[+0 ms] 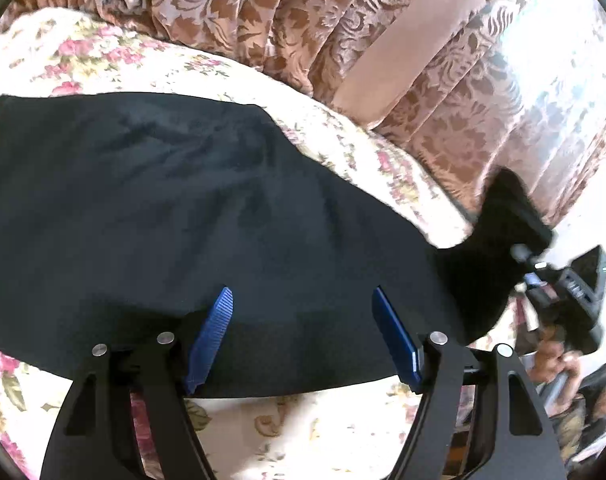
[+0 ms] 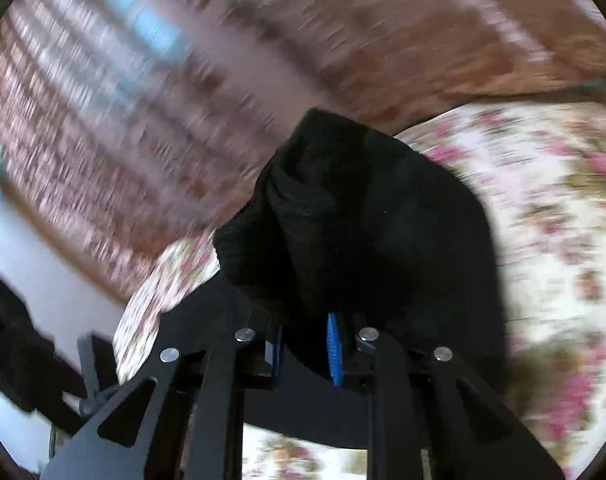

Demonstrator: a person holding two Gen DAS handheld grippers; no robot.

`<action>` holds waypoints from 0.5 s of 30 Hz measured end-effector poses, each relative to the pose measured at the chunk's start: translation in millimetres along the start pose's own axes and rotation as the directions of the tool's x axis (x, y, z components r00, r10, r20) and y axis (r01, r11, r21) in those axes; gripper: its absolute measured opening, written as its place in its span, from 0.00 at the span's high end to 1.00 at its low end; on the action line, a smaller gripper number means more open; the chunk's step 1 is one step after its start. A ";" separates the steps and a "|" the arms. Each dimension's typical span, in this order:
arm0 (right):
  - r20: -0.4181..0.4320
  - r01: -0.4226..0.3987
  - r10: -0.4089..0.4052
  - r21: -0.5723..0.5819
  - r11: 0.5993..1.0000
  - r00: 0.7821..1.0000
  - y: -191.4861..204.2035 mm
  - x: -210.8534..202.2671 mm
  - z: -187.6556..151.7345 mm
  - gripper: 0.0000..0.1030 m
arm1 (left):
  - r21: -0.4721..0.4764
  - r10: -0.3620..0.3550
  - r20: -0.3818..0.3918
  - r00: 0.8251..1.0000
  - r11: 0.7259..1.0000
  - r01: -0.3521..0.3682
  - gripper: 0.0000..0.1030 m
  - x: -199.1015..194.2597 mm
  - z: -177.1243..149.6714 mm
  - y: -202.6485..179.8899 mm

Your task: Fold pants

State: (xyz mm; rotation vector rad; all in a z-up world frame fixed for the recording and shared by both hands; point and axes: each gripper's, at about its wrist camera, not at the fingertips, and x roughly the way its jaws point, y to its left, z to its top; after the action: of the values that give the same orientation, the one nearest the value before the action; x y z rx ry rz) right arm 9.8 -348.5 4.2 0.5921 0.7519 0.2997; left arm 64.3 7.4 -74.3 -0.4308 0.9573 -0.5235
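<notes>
The black pants (image 1: 175, 208) lie spread on a floral bedsheet (image 1: 103, 56). My left gripper (image 1: 303, 300) is open, its blue fingers (image 1: 213, 332) wide apart just above the near edge of the pants. At the far right of the left wrist view my right gripper (image 1: 519, 256) lifts one end of the pants off the bed. In the right wrist view, which is blurred, my right gripper (image 2: 307, 332) is shut on a bunched fold of the black pants (image 2: 343, 208), and the cloth hides the fingertips.
Brown patterned curtains (image 1: 303, 12) hang behind the bed, with a bright window (image 1: 563, 72) at the right. The bedsheet (image 2: 543, 200) fills the right side of the right wrist view. A person's hand (image 1: 559, 356) holds the right gripper's handle.
</notes>
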 end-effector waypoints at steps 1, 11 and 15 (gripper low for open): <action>-0.032 -0.016 0.015 -0.026 1.000 0.999 12.7 14.2 -4.4 0.85 | -0.023 -0.023 -0.004 1.000 0.999 0.023 0.31 -0.3 2.3 2.1; -0.280 0.029 -0.122 -0.316 0.948 0.952 80.3 121.4 -79.6 0.84 | -0.192 -0.226 -0.031 0.974 0.957 0.216 0.27 4.5 25.0 17.9; -0.274 0.039 -0.150 -0.372 0.928 0.950 77.5 122.6 -92.3 0.78 | -0.211 -0.258 -0.071 0.963 0.948 0.239 0.27 19.0 31.8 14.6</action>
State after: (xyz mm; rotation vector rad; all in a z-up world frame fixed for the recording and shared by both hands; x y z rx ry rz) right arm 25.9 -194.4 -70.1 0.1574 0.9861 0.4328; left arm 103.6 11.5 -78.7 -0.7202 1.0614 -0.6845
